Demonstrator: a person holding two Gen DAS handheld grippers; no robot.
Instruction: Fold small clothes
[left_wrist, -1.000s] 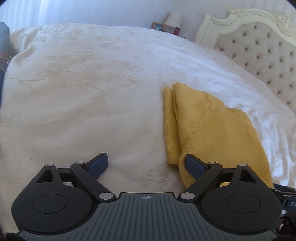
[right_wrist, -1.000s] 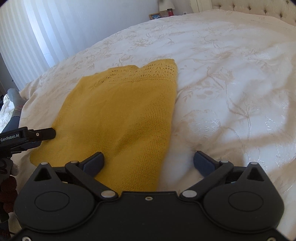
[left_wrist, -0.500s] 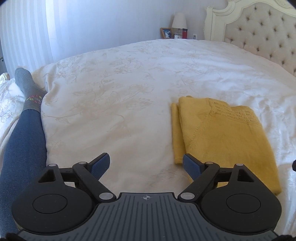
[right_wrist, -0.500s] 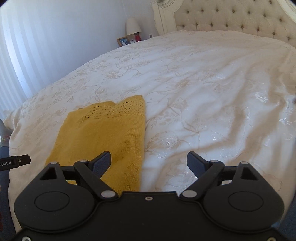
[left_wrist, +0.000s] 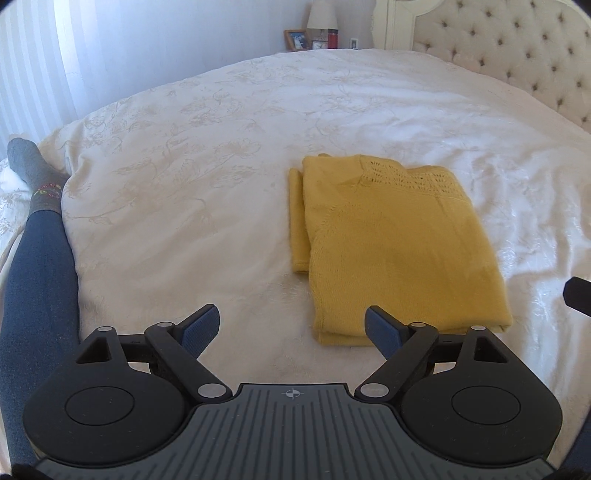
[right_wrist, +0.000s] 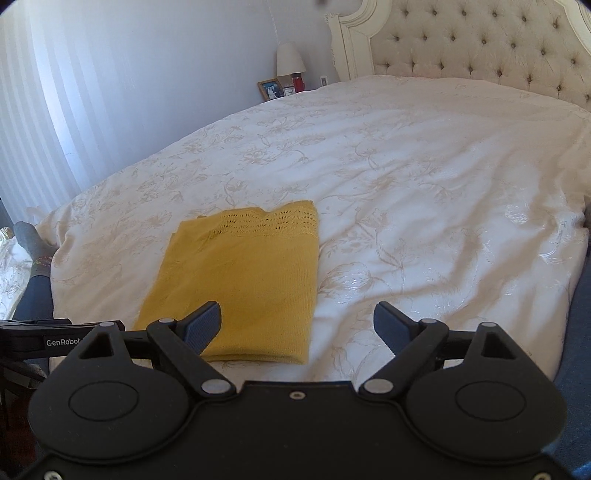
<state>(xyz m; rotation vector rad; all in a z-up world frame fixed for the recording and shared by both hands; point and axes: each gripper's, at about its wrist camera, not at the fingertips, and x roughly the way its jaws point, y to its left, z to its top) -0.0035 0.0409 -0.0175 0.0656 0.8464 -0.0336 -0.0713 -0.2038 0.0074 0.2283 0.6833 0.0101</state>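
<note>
Sweater (left_wrist: 399, 243) — beyond right claw (right_wrist: 297, 325)

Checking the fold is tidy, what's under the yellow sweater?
The yellow sweater lies folded on the white bedspread; its own lower layers peek out at the left edge. Anything tucked between them is hidden.

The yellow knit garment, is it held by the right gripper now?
No, the yellow knit garment lies folded flat on the bed cover, and the right gripper is open and empty.

Left gripper (left_wrist: 291, 326): black linkage, blue pads, ribbed grey base. Leg (left_wrist: 35, 280): navy trousers, grey sock.
</note>
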